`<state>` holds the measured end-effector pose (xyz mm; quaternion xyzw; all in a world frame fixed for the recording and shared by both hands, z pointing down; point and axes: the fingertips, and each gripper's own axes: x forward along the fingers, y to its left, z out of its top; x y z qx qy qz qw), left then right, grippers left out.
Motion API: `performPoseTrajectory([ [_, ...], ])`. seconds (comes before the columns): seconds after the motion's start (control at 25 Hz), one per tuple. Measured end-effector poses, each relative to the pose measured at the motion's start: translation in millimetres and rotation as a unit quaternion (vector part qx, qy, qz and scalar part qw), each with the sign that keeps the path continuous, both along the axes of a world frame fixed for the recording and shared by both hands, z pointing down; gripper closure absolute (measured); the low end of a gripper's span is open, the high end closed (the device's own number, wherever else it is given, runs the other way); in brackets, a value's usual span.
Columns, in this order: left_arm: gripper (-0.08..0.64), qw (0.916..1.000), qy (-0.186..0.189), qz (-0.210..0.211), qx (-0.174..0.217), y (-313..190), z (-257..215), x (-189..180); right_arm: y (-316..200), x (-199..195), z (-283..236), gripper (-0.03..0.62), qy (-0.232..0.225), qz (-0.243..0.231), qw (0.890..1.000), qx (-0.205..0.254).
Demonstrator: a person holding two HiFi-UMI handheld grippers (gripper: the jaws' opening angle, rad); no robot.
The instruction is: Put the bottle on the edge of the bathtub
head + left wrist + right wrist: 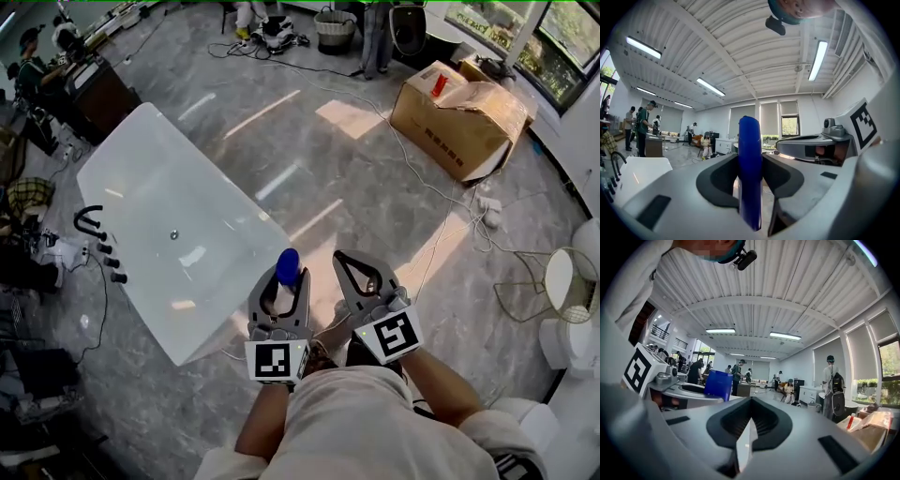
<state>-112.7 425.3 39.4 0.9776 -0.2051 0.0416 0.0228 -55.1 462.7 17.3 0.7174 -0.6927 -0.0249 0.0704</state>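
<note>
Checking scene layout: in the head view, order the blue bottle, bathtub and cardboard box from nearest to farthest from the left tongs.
1. blue bottle: gripped in the left tongs.
2. bathtub: just ahead, on the left.
3. cardboard box: far off, upper right.

The left gripper [284, 281] was held out level ahead of the body, its jaws closed on a blue bottle [287, 263] that stood upright between them. The right gripper [344, 262] was carried just beside it, roughly parallel, its jaws brought together on nothing. The left forearm [265, 424] and right forearm [442, 384] were stretched forward.
</note>
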Motion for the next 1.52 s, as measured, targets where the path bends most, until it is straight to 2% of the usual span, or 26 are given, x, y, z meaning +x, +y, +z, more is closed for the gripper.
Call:
performPoseTrajectory([
  [0.12, 0.396, 0.9993, -0.002, -0.037, 0.007, -28.2, 4.1, 27.3, -28.4, 34.2, 4.5, 0.588, 0.0, -0.03, 1.0, 0.004],
  [0.32, 0.396, 0.995, -0.008, -0.098, 0.014, -76.1, 0.1, 97.1, -75.5, 121.8, 2.8, 0.588, -0.002, -0.07, 0.998, 0.003],
  [0.48, 0.396, 0.9895, -0.008, -0.144, -0.003, -103.6, -3.0, 152.4, -105.4, 187.3, -1.2, 0.588, 0.001, -0.109, 0.994, -0.001],
  [0.76, 0.396, 0.9847, -0.013, -0.173, -0.012, -124.6, 9.8, 233.4, -144.5, 264.0, -4.5, 0.588, -0.007, -0.145, 0.989, 0.009],
  [0.88, 0.396, 0.9824, -0.013, -0.186, -0.015, -135.8, 10.4, 250.2, -161.4, 280.8, -5.3, 0.588, -0.01, -0.158, 0.987, 0.014],
  [1.04, 0.396, 0.9762, -0.012, -0.216, -0.016, -166.7, 12.3, 255.4, -191.5, 285.9, 5.6, 0.588, -0.016, -0.17, 0.985, -0.002],
  [1.16, 0.396, 0.9713, -0.005, -0.237, -0.02, -197.1, 19.8, 258.0, -222.5, 285.4, 16.8, 0.588, -0.018, -0.181, 0.983, -0.006],
  [1.4, 0.396, 0.9677, -0.003, -0.252, -0.011, -271.4, 41.4, 274.5, -291.5, 298.7, 37.1, 0.588, -0.012, -0.201, 0.979, -0.025],
  [1.52, 0.396, 0.9654, 0.0, -0.26, -0.024, -310.6, 54.4, 275.7, -329.2, 300.6, 44.6, 0.588, -0.002, -0.214, 0.976, -0.042],
])
